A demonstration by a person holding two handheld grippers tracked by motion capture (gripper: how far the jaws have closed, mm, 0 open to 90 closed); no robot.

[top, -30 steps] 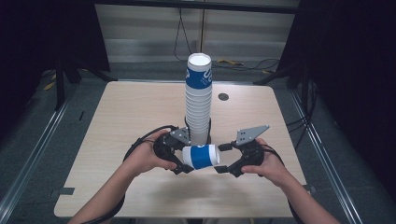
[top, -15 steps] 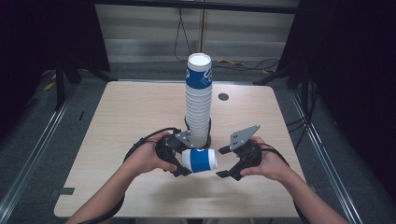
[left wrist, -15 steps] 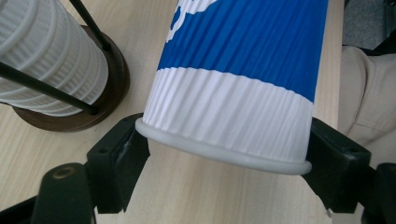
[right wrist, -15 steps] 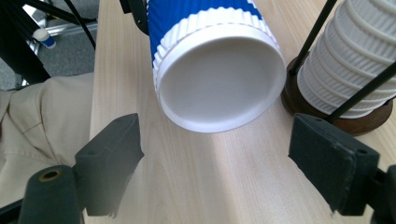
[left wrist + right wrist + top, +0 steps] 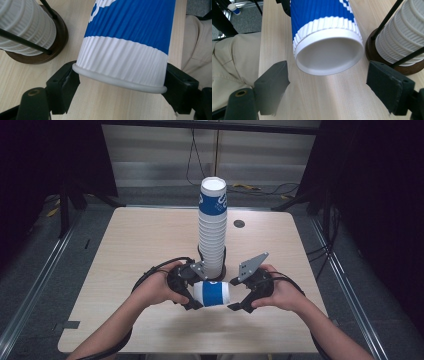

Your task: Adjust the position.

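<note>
Cup (image 5: 211,293) lies sideways, rim end clamped in left gripper (image 5: 192,296); right gripper (image 5: 239,301) at 3 o'clock, jaws wide, just been closing, not touching.

Left gripper (image 5: 192,295) holds a cup (image 5: 211,294) sideways.

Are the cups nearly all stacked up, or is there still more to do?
Done: a tall stack of white ribbed paper cups already stands in the round wooden holder. In hand: one blue-and-white ribbed paper cup lies sideways between both hands; the left gripper clamps its rim end, while the right gripper stands open at its base, not touching it. Left: probably getting this cup onto or away from the stack.
</note>
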